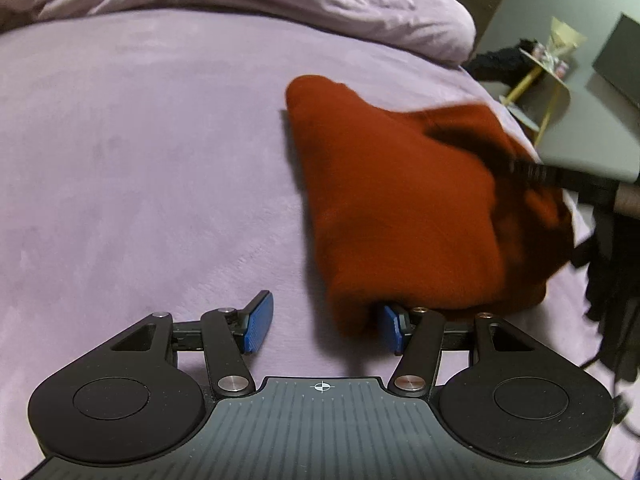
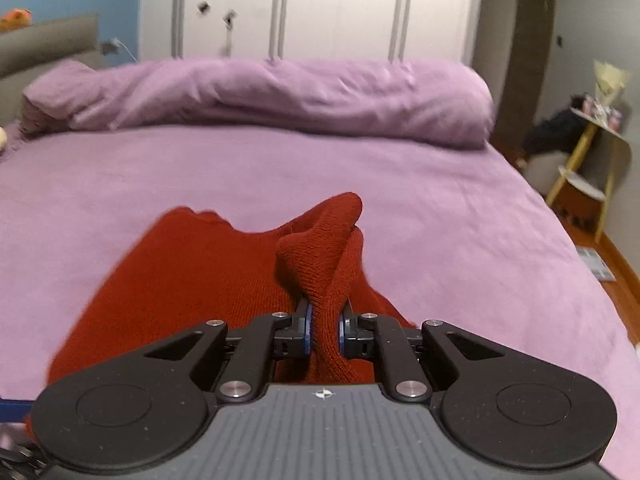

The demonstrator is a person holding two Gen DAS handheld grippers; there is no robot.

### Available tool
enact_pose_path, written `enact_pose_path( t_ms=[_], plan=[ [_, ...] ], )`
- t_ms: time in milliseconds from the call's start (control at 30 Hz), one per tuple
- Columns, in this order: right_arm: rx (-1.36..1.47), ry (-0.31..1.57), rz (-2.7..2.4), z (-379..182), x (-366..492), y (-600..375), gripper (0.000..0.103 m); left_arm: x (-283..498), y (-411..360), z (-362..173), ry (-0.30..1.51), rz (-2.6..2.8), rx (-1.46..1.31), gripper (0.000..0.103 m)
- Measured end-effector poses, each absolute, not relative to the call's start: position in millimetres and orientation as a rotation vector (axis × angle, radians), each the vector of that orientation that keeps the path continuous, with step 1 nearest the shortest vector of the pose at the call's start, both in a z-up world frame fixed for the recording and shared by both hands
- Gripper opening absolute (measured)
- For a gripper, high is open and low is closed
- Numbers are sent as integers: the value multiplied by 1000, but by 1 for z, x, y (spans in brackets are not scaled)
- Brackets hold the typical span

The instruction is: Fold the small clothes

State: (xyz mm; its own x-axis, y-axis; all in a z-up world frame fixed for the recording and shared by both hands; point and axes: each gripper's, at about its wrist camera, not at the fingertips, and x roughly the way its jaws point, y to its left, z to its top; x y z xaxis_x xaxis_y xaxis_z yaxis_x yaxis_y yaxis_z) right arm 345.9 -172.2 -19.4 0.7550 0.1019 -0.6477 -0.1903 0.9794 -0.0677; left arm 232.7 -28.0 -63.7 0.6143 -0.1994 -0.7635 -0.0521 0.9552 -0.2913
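The knitted garment (image 2: 200, 280) is rust red with a fine ribbed weave. The bed sheet (image 2: 440, 208) and rolled duvet (image 2: 280, 96) are plain lilac. Both grippers' pads (image 1: 260, 322) are blue.

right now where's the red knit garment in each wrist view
Left wrist: the red knit garment fills the centre-right, its near corner hanging by the open left gripper.
Right wrist: it lies lower centre-left, a bunched fold pinched in the right gripper.
Shared landmark: the rolled purple duvet.
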Motion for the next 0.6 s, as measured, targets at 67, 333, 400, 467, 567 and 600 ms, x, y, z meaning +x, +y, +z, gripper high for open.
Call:
enact_pose_path(
  t_ms=[67, 333, 400, 467, 567, 600],
  plan=[
    [-164, 719, 129, -33, 349, -178, 11, 235, -29, -65, 916, -76, -310, 62],
    [175, 673, 71, -27, 321, -231, 38, 233, -29, -62, 905, -62, -301, 61],
    [336, 671, 88, -29, 290, -258, 49, 233, -34, -61, 896, -58, -292, 61],
    [477, 689, 111, -37, 259, -276, 56, 233, -39, -63, 894, -50, -284, 60],
    [633, 726, 205, -55, 235, -281, 57, 235, -45, -64, 900, -35, -290, 57],
    [664, 735, 228, -62, 235, -277, 57, 235, -46, -63, 897, -30, -283, 57]
  ],
)
